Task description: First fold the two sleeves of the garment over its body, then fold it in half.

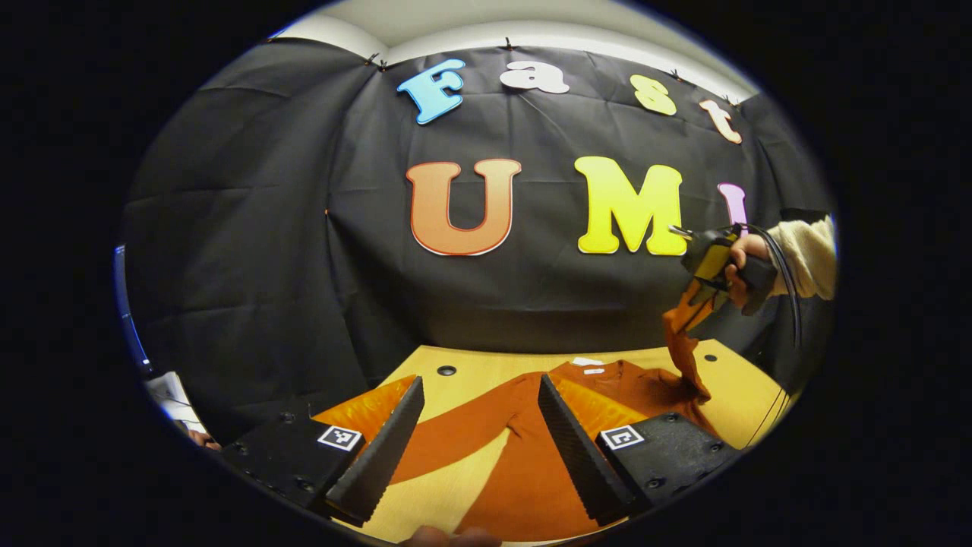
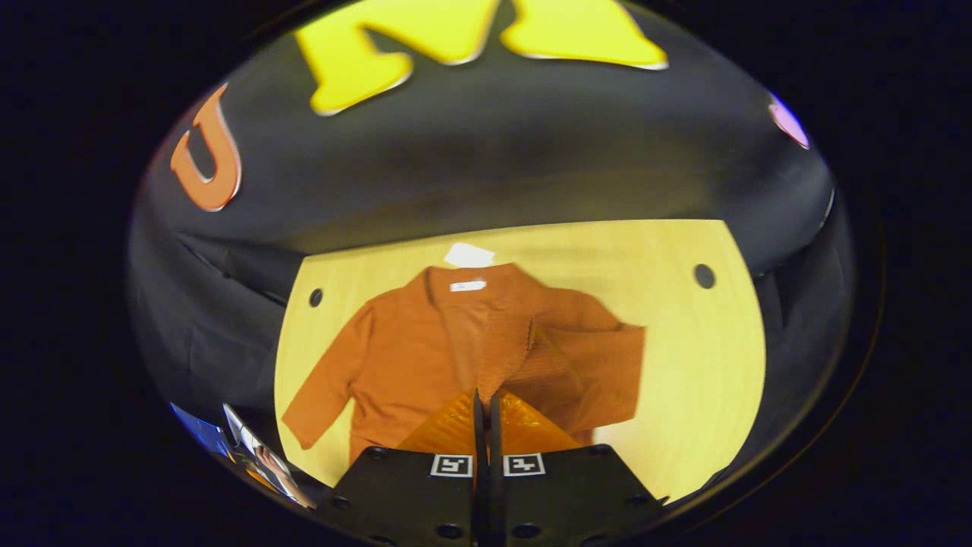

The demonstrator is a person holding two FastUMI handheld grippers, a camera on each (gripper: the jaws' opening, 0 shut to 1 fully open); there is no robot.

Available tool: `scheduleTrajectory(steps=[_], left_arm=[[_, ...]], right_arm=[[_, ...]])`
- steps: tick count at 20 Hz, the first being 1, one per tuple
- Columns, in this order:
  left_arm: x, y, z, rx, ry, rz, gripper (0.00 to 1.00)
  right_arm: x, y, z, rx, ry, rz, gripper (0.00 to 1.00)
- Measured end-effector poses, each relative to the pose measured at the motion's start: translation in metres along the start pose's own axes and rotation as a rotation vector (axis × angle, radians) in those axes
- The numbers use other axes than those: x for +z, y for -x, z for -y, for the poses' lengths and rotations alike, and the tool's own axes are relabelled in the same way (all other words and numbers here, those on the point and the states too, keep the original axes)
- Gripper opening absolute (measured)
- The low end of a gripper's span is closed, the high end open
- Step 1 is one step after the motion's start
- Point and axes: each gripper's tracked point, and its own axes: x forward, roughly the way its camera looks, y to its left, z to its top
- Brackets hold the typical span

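A rust-orange garment [image 2: 425, 342] lies spread on a pale wooden table [image 2: 683, 357], collar toward the black booth wall, filling the centre of the right gripper view. Its long axis runs from the collar at mid-frame down toward the bottom edge. One sleeve [image 2: 323, 395] trails flat to the lower left of that view, untouched. The other sleeve [image 1: 683, 353] is raised: at the right of the left gripper view it hangs in a strip from the right gripper [image 1: 695, 292], held aloft by a hand [image 1: 748, 262] above the table's right side. In the right gripper view that gripper's fingers meet at the bottom centre, closed with cloth pinched between them. The left gripper [image 1: 480, 437] stands wide apart and holds nothing, low in its own view above the flat sleeve. The lifted sleeve, by this reading, must travel inward across the body; the left gripper is the nearer to the flat one.
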Motion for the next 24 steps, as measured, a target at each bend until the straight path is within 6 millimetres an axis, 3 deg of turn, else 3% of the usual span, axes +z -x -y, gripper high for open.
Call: scheduleTrajectory(steps=[3,5,10,14,17,21,24], left_arm=[[-0.014,0.002,-0.030,0.008,-0.017,-0.008,0.98],[-0.025,0.003,-0.046,0.021,0.008,-0.014,0.98],[-0.065,0.002,-0.071,0.043,0.041,-0.102,0.98],[-0.085,0.000,-0.084,0.059,0.049,-0.141,0.98],[-0.104,0.003,-0.087,0.070,0.052,-0.196,0.99],[-0.119,0.002,-0.091,0.096,0.013,-0.223,0.99],[-0.123,-0.005,-0.085,0.080,0.034,-0.226,0.98]], right_arm=[[-0.017,-0.042,-0.076,0.041,0.029,-0.041,0.00],[-0.030,-0.067,-0.111,0.047,0.050,-0.076,0.00],[-0.047,-0.128,-0.159,-0.007,0.099,-0.104,0.00],[-0.048,-0.160,-0.169,-0.081,0.189,-0.102,0.00],[-0.056,-0.169,-0.179,-0.052,0.143,-0.154,0.00],[-0.040,-0.165,-0.177,-0.037,0.102,-0.115,0.02],[-0.038,-0.153,-0.184,0.044,0.092,-0.112,0.12]])
